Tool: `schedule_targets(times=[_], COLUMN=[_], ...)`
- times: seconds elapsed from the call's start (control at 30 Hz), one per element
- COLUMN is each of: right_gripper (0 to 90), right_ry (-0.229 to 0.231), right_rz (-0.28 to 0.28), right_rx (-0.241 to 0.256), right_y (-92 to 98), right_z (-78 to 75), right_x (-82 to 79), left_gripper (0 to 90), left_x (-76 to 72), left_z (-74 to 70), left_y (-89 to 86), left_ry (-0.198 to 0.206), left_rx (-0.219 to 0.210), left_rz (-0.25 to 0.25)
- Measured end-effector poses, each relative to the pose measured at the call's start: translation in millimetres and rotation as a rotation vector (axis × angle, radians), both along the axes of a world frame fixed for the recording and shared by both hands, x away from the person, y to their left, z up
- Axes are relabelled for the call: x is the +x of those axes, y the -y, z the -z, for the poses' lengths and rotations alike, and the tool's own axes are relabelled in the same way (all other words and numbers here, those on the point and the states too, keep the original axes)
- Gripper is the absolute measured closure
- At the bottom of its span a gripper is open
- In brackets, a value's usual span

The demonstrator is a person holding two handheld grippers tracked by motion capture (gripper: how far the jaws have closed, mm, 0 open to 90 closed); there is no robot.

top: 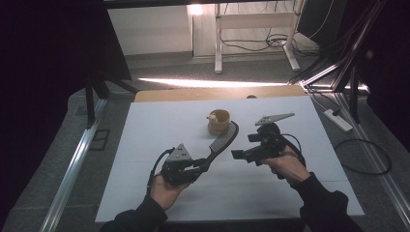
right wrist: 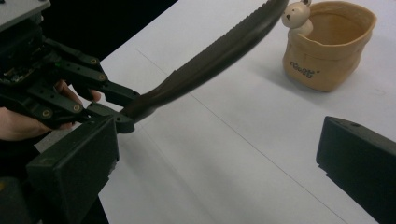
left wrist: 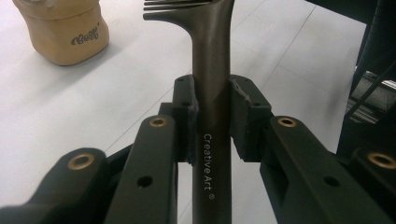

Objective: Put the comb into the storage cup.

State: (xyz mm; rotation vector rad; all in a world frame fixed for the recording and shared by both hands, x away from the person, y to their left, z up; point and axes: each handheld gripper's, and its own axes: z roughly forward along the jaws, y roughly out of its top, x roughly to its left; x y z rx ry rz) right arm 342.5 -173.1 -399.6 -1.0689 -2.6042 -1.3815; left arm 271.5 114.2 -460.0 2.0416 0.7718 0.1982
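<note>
A dark grey comb (top: 223, 142) is held off the white table by its handle, its toothed end reaching up toward a tan pot (top: 219, 121). My left gripper (top: 202, 165) is shut on the comb's handle (left wrist: 211, 116), which reads "Creative Art". The tan pot (left wrist: 65, 29) carries a small white animal figure (right wrist: 296, 15) on its rim. My right gripper (top: 240, 155) hovers to the right of the comb, jaws wide apart and nothing between them. In the right gripper view the comb (right wrist: 219, 53) crosses diagonally to the left gripper (right wrist: 119, 114), and the pot (right wrist: 327, 46) stands beyond.
The white table top (top: 159, 130) has open room to the left and right of the hands. A metal frame rail (top: 72, 159) runs along its left, cables and a power strip (top: 338, 119) lie on the floor at right, a desk leg (top: 218, 38) stands behind.
</note>
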Motion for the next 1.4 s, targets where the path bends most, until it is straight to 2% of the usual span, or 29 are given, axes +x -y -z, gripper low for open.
schedule_targets(times=[0.3, 0.73, 0.8, 0.97, 1.0, 1.03, 1.1, 1.2, 1.23, 1.27, 1.3, 1.4], right_gripper=[0.0, 0.0, 6.0, 31.7, 31.7, 38.5, 46.5, 50.8, 53.8, 58.8, 58.8, 67.3], right_ry=[-0.03, -0.07, -0.071, -0.077, -0.077, -0.084, -0.092, -0.104, -0.109, -0.134, -0.134, -0.155], right_rz=[-0.002, -0.007, -0.003, -0.005, -0.005, -0.009, -0.013, -0.009, -0.01, -0.012, -0.012, -0.011], right_rx=[0.021, 0.021, 0.033, 0.089, 0.089, 0.102, 0.112, 0.124, 0.13, 0.156, 0.156, 0.184], right_y=[-11.7, -25.2, -25.7, -21.6, -21.6, -20.2, -19.1, -18.2, -17.4, -14.9, -14.9, -12.3], right_z=[1.3, 4.8, 5.1, 3.2, 3.2, 3.2, 3.8, 4.4, 4.8, 5.3, 5.3, 6.6], right_x=[9.4, 17.7, 17.9, 18.6, 18.6, 19.1, 19.9, 21.0, 21.8, 24.1, 24.1, 26.1], left_gripper=[72.2, 72.3, 72.2, 72.2, 72.2, 72.2, 72.3, 72.2, 72.2, 72.2, 72.2, 72.2], left_x=[-0.7, -1.0, -0.9, -0.8, -0.8, -0.7, -0.5, -0.6, -0.6, -0.7, -0.7, 0.0], left_z=[-0.6, -0.4, -0.2, -0.4, -0.4, -0.2, 0.2, 0.8, 1.2, 1.5, 1.7, 2.4], left_y=[4.6, 8.9, 9.2, 8.3, 8.3, 8.1, 8.3, 9.1, 9.5, 10.0, 10.2, 10.1], left_ry=[0.015, 0.028, 0.031, 0.039, 0.039, 0.041, 0.041, 0.044, 0.045, 0.048, 0.049, 0.05], left_rx=[-0.001, -0.004, -0.001, -0.002, -0.002, 0.0, 0.002, 0.008, 0.012, 0.018, 0.021, 0.022], left_rz=[0.007, 0.011, 0.008, -0.004, -0.004, -0.008, -0.009, -0.01, -0.01, -0.011, -0.012, -0.016])
